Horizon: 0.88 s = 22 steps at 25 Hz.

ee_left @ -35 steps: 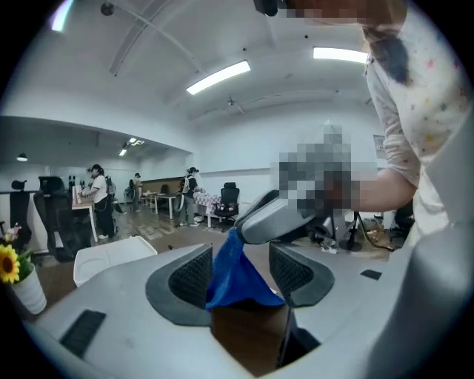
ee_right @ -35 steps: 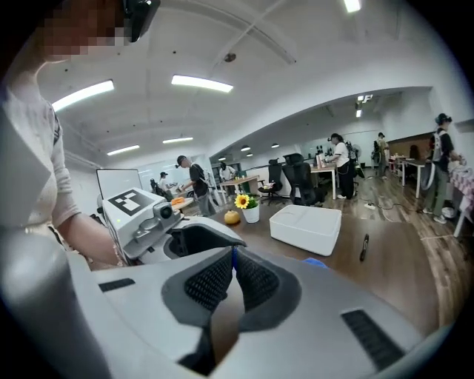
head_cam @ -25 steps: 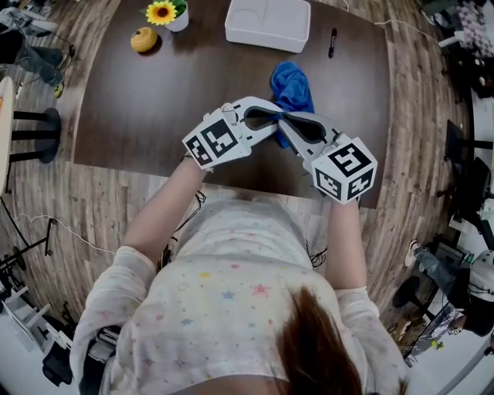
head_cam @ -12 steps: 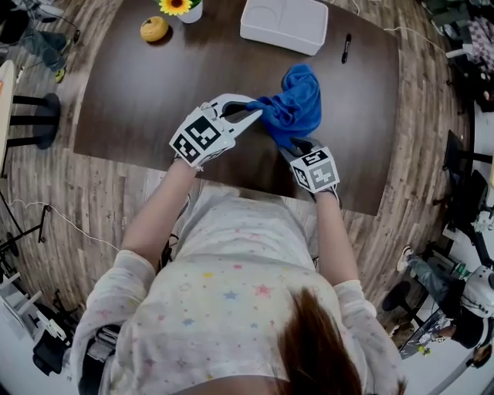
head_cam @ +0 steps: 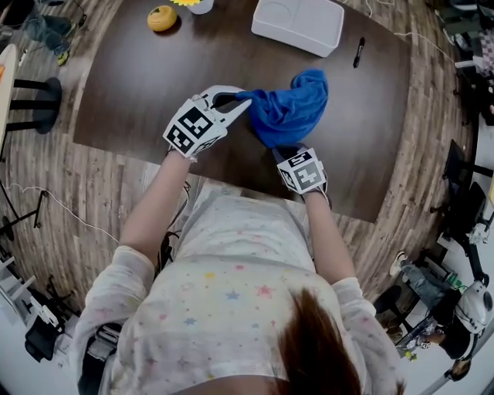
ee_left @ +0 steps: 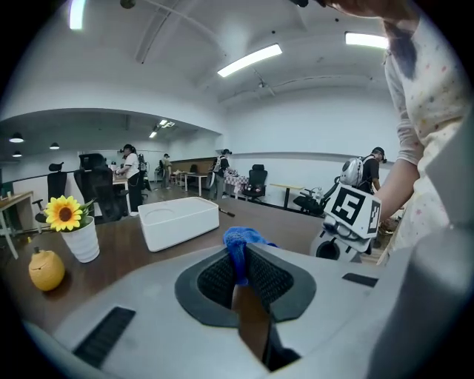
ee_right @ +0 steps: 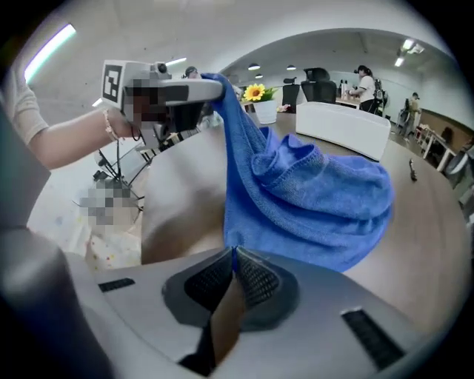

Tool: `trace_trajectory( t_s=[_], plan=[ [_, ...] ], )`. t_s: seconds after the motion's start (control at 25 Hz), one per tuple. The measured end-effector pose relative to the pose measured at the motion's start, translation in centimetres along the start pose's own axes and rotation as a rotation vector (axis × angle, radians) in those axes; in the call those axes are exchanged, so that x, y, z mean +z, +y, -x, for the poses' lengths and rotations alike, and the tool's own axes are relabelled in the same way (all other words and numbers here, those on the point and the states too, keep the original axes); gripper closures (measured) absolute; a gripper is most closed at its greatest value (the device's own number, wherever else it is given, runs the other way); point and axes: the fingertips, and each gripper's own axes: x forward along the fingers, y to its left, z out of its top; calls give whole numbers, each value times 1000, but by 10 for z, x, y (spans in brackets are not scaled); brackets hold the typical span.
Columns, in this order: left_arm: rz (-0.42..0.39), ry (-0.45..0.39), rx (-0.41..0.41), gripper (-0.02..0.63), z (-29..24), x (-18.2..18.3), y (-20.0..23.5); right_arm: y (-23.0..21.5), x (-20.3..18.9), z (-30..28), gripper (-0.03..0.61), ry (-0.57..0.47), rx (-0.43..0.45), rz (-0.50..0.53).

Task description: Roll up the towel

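A blue towel (head_cam: 289,112) hangs bunched over the dark table (head_cam: 139,85), stretched between my two grippers. My left gripper (head_cam: 245,99) is raised at the towel's left end and is shut on a corner of it; in the left gripper view the blue cloth (ee_left: 238,244) sticks up between the pads. My right gripper (head_cam: 284,150) sits lower, near the table's front edge, pointing steeply down. It is shut on the towel's lower edge (ee_right: 311,200), which rises from the closed pads (ee_right: 255,281) to the left gripper (ee_right: 170,92).
At the table's far side stands a white box (head_cam: 297,25), with a black pen (head_cam: 358,52) to its right. An orange fruit (head_cam: 162,17) and a flower pot (head_cam: 199,5) sit at the far left. A black stool (head_cam: 31,116) stands left of the table.
The grippers, close together a second ago, have drawn apart. The right one has dropped toward the table, the left has gone leftward, and the towel now spans between them.
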Motion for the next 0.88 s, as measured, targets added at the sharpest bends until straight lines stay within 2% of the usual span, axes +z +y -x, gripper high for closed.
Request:
trace_trajectory(
  t_s=[0.4, 0.56, 0.68, 0.76, 0.84, 0.88],
  plan=[
    [62, 95, 129, 584, 13, -43, 87, 99, 79, -24, 564, -72, 399, 29],
    [88, 127, 181, 584, 23, -57, 123, 132, 122, -38, 564, -165, 514, -13],
    [117, 136, 229, 583, 34, -73, 150, 137, 142, -46, 550, -236, 486, 21],
    [141, 130, 259, 583, 39, -83, 163, 122, 148, -45, 490, -261, 432, 49],
    [172, 132, 297, 571, 43, -94, 169, 94, 150, -33, 471, -294, 385, 20],
    [190, 135, 321, 532, 46, -101, 171, 75, 151, -24, 468, -313, 363, -21]
  ],
)
